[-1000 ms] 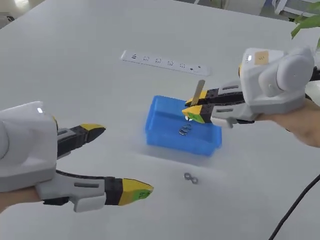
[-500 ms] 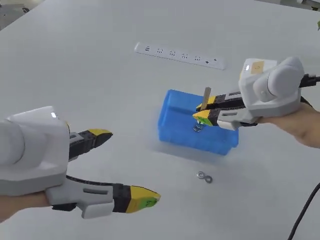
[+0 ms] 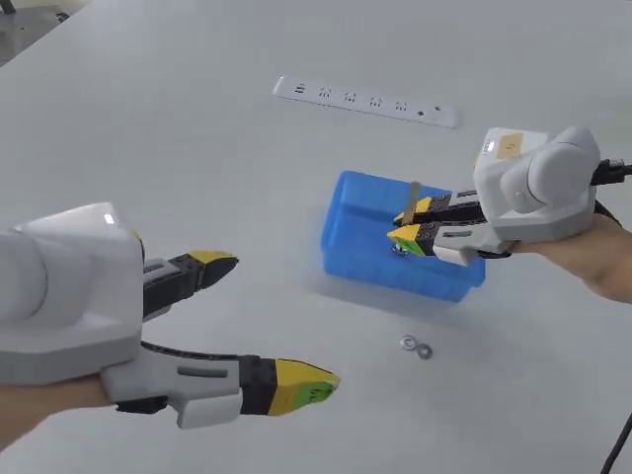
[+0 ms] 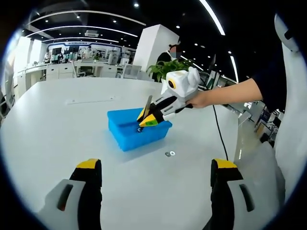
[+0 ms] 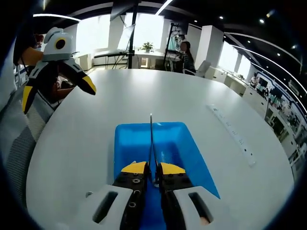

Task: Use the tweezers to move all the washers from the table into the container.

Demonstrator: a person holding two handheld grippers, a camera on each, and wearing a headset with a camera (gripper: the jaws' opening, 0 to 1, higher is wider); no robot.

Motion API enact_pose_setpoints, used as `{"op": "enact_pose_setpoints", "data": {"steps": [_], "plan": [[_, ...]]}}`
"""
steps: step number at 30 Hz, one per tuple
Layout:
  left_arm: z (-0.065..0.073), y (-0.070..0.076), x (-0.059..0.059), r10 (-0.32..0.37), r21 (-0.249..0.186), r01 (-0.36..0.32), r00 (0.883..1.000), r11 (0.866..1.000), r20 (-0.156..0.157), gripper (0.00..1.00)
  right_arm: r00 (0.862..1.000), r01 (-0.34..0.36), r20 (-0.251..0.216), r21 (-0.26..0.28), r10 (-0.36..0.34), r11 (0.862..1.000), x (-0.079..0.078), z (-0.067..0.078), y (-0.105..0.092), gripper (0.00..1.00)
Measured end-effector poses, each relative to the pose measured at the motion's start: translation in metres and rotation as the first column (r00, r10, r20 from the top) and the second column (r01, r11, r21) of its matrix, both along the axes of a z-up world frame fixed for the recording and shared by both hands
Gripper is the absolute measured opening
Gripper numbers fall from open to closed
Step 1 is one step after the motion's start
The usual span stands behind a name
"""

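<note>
Washers point(image 3: 416, 347): a pair sits on the table point(image 3: 197, 128) just beside the blue container point(image 3: 357, 215). They're clear in the head view but just tiny specks in the left gripper view. Right gripper point(image 3: 403, 228) is clamped on the tweezers point(image 5: 151, 139) over the container. Its jaws hide the tips, so I can't tell if anything's pinched. Left gripper point(image 3: 267, 321) is spread wide, well off to the side.

White rounded housings on left gripper point(image 3: 272, 321) and right gripper point(image 3: 400, 233) — black jaws, yellow tips, black cable point(image 3: 614, 451) lower right
</note>
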State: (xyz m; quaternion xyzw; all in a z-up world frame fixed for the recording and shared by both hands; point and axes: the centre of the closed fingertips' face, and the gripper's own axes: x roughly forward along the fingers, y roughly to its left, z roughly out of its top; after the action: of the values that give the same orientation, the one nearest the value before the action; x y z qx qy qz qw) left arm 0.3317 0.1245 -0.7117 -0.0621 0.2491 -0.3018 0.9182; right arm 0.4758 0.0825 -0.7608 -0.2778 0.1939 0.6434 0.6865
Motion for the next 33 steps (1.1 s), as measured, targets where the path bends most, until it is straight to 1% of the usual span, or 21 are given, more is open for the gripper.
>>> {"op": "enact_pose_setpoints", "data": {"steps": [2, 3, 5, 10, 12, 14, 17, 19, 20, 21, 23, 25, 26, 27, 28, 29, 30, 31, 32, 33], "plan": [[-0.001, 0.001, -0.001, -0.001, 0.007, 0.001, 1.0, 1.0, -0.004, 1.0, 1.0, 0.001, -0.001, -0.001, -0.001, 1.0, 0.0, -0.001, 0.0, 0.1], [-0.001, 0.001, -0.002, 0.002, 0.005, -0.002, 1.0, 1.0, -0.003, 1.0, 1.0, 0.002, -0.007, 0.001, -0.002, 1.0, 0.0, -0.001, 0.0, 0.1], [-0.001, 0.002, -0.002, 0.01, -0.002, -0.01, 1.0, 1.0, -0.004, 1.0, 1.0, 0.002, -0.003, -0.001, -0.002, 1.0, 0.0, -0.002, 0.0, 0.1], [-0.001, 0.002, -0.005, 0.009, -0.002, -0.009, 1.0, 1.0, -0.013, 1.0, 1.0, 0.002, -0.022, -0.001, -0.002, 1.0, -0.003, -0.003, 0.001, 0.1], [0.001, 0.002, -0.004, 0.015, -0.007, -0.015, 1.0, 1.0, -0.012, 0.99, 1.0, -0.001, -0.015, -0.006, 0.001, 1.0, -0.003, -0.003, 0.001, 0.1], [0.003, 0.002, -0.003, 0.017, -0.008, -0.017, 1.0, 1.0, -0.007, 0.99, 1.0, 0.001, -0.025, 0.001, -0.001, 1.0, -0.004, -0.002, 0.001, 0.1], [0.006, 0.003, 0.001, 0.014, -0.008, -0.014, 1.0, 1.0, 0.0, 0.99, 1.0, 0.0, -0.017, -0.001, 0.0, 1.0, -0.004, -0.001, 0.001, 0.11], [0.007, 0.003, 0.007, 0.009, 0.003, -0.009, 1.0, 1.0, 0.003, 0.99, 1.0, -0.002, -0.017, 0.003, 0.002, 1.0, -0.005, 0.001, 0.0, 0.1], [0.008, 0.004, 0.011, 0.0, 0.02, 0.0, 1.0, 1.0, 0.008, 0.98, 1.0, -0.002, -0.015, 0.004, 0.002, 1.0, -0.005, 0.002, 0.0, 0.1], [0.011, 0.005, 0.016, -0.003, 0.025, 0.002, 1.0, 1.0, 0.019, 0.96, 1.0, -0.002, -0.015, 0.004, 0.003, 1.0, -0.006, 0.003, -0.001, 0.1], [0.019, 0.003, 0.028, -0.008, 0.008, 0.008, 0.999, 1.0, 0.035, 0.93, 1.0, -0.003, -0.013, 0.006, 0.003, 1.0, -0.006, 0.005, -0.001, 0.1], [0.029, -0.001, 0.042, -0.022, -0.006, 0.023, 0.997, 1.0, 0.068, 0.91, 1.0, -0.006, -0.009, 0.008, 0.006, 1.0, -0.006, 0.007, -0.002, 0.1], [0.031, -0.004, 0.047, -0.029, -0.016, 0.031, 0.997, 0.999, 0.07, 0.88, 1.0, -0.007, -0.006, 0.011, 0.007, 1.0, -0.006, 0.009, -0.002, 0.1], [0.035, -0.007, 0.055, -0.037, -0.029, 0.039, 0.997, 0.999, 0.073, 0.85, 1.0, -0.007, -0.005, 0.014, 0.007, 1.0, -0.006, 0.01, -0.002, 0.1], [0.038, -0.011, 0.06, -0.041, -0.043, 0.045, 0.995, 0.998, 0.086, 0.82, 1.0, -0.008, -0.002, 0.015, 0.008, 1.0, -0.006, 0.012, -0.002, 0.1], [0.043, -0.016, 0.068, -0.043, -0.077, 0.051, 0.994, 0.996, 0.103, 0.8, 1.0, -0.008, -0.001, 0.017, 0.008, 1.0, -0.006, 0.012, -0.002, 0.1], [0.045, -0.019, 0.072, -0.041, -0.1, 0.051, 0.994, 0.994, 0.099, 0.79, 1.0, -0.007, -0.001, 0.019, 0.007, 1.0, -0.006, 0.014, -0.001, 0.1], [0.046, -0.024, 0.077, -0.042, -0.134, 0.054, 0.995, 0.989, 0.09, 0.77, 1.0, -0.007, -0.001, 0.022, 0.007, 1.0, -0.006, 0.015, -0.001, 0.1], [0.046, -0.027, 0.079, -0.047, -0.146, 0.059, 0.995, 0.988, 0.085, 0.76, 1.0, -0.007, -0.001, 0.024, 0.007, 1.0, -0.006, 0.015, -0.002, 0.1], [0.044, -0.03, 0.083, -0.053, -0.145, 0.064, 0.996, 0.987, 0.078, 0.74, 1.0, -0.009, 0.001, 0.027, 0.009, 1.0, -0.006, 0.017, -0.002, 0.1]]}}
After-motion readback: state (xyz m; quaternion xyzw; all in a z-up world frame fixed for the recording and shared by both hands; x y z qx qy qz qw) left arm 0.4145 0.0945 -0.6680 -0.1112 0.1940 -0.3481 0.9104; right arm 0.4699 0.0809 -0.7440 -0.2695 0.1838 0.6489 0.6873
